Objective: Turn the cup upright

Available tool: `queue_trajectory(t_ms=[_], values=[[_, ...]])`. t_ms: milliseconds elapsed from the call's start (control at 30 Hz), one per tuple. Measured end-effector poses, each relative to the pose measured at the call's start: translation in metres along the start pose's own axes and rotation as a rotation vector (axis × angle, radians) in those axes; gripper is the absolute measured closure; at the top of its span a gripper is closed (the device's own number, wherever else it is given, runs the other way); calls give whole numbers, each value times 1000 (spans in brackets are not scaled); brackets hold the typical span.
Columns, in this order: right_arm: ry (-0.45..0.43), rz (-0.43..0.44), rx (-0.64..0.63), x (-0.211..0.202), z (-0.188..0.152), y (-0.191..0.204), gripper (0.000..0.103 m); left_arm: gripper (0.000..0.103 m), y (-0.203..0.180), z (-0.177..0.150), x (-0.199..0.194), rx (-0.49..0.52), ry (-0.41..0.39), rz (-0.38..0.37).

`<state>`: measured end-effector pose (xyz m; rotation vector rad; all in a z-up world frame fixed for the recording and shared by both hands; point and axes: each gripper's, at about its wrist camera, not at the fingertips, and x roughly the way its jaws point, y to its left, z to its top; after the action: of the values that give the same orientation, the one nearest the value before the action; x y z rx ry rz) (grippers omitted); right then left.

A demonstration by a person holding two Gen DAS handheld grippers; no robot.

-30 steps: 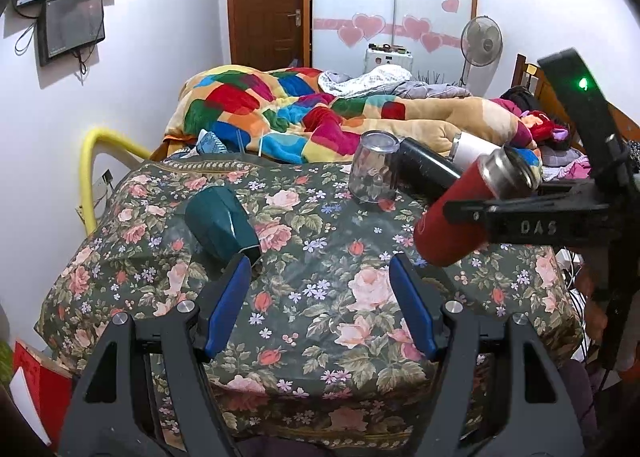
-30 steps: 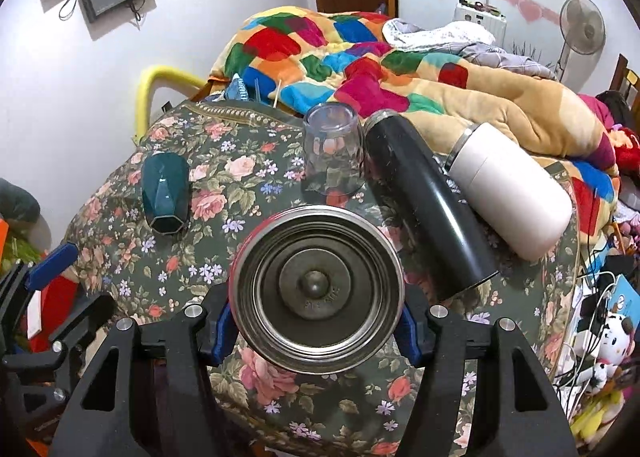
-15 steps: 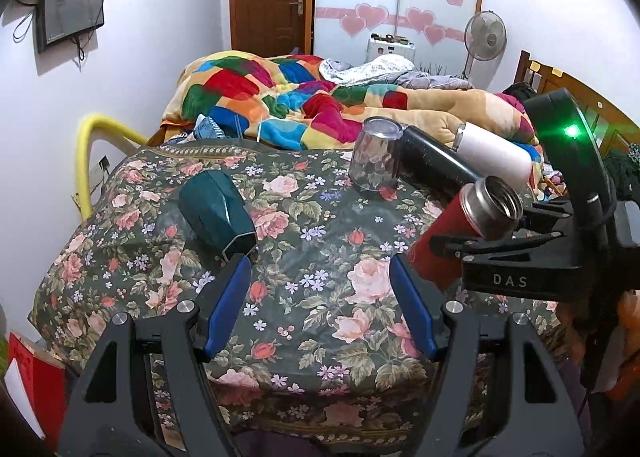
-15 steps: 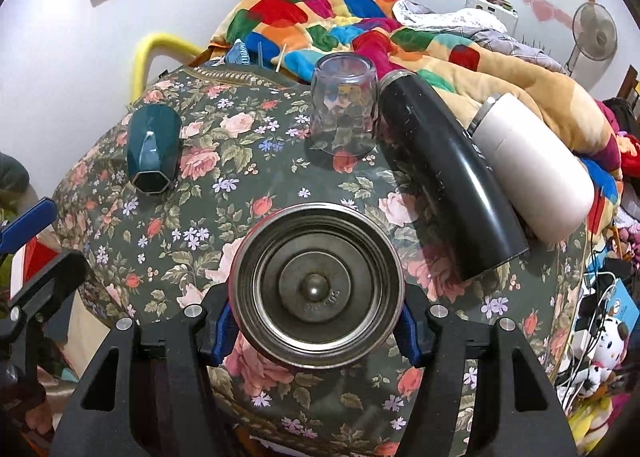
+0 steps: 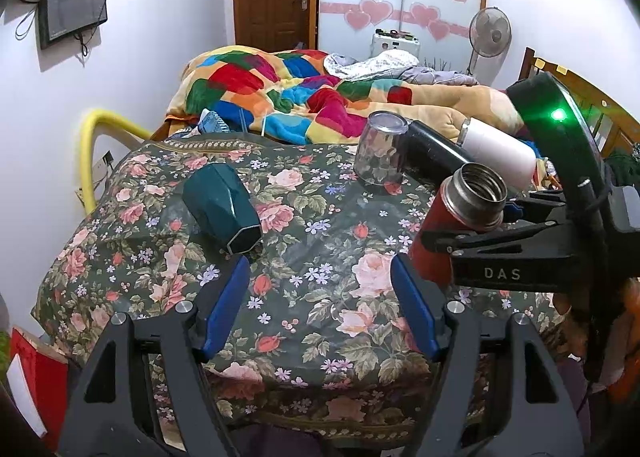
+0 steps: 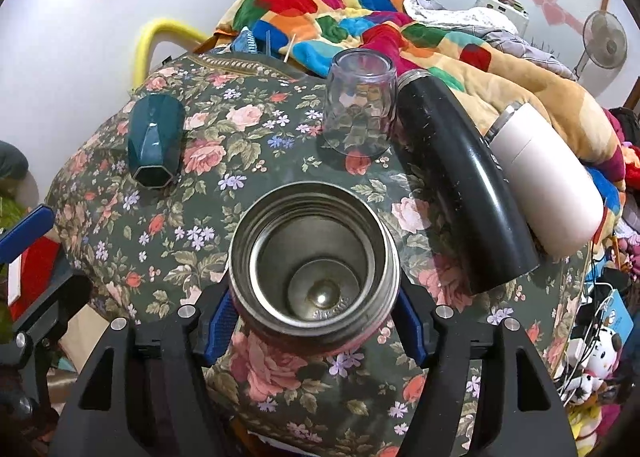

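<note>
My right gripper [image 6: 314,317] is shut on a red steel-mouthed cup [image 6: 314,269]. In the left wrist view the red cup [image 5: 460,217] stands nearly upright, leaning a little, mouth up, near the table's right edge, with the right gripper [image 5: 504,217] around its neck. I cannot tell whether its base touches the cloth. My left gripper [image 5: 320,309] is open and empty over the table's front. A teal faceted cup [image 5: 222,207] lies on its side to the left, also seen in the right wrist view [image 6: 156,143].
A clear glass [image 5: 380,155] stands upside down at the back. A black flask [image 6: 464,181] and a white flask [image 6: 548,185] lie on their sides at the right. The table [image 5: 168,265] has a floral cloth. A bed with a colourful quilt [image 5: 280,93] lies behind.
The right gripper has turned the red cup from lying tilted to nearly upright and lowered it toward the table. The left gripper has stayed open and drawn back slightly.
</note>
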<state>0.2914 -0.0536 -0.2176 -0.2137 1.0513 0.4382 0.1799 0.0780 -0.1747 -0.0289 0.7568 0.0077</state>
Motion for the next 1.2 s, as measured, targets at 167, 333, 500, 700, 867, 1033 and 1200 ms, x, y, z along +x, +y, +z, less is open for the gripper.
queue_trajectory(t_ms=[167, 333, 500, 700, 867, 1033, 1200], values=[[-37, 17, 8, -26, -9, -2, 39, 31, -7, 5, -17, 7, -29, -8], [-149, 25, 18, -80, -22, -4, 39, 31, -16, 13, -46, 1, -88, -30], [-329, -9, 18, -151, -39, -3, 39, 31, -27, 24, -94, -7, -195, -59], [-563, -33, 21, -234, -65, 5, 38, 28, -41, 31, -168, -8, -383, -77], [-738, -37, 41, -283, -91, 14, 32, 20, -49, 25, -223, -6, -528, -86], [-856, -52, 61, -306, -109, 25, 25, 11, -56, 15, -257, -3, -619, -68], [-910, -88, 84, -312, -120, 31, 8, 2, -59, 6, -271, -14, -652, -37]])
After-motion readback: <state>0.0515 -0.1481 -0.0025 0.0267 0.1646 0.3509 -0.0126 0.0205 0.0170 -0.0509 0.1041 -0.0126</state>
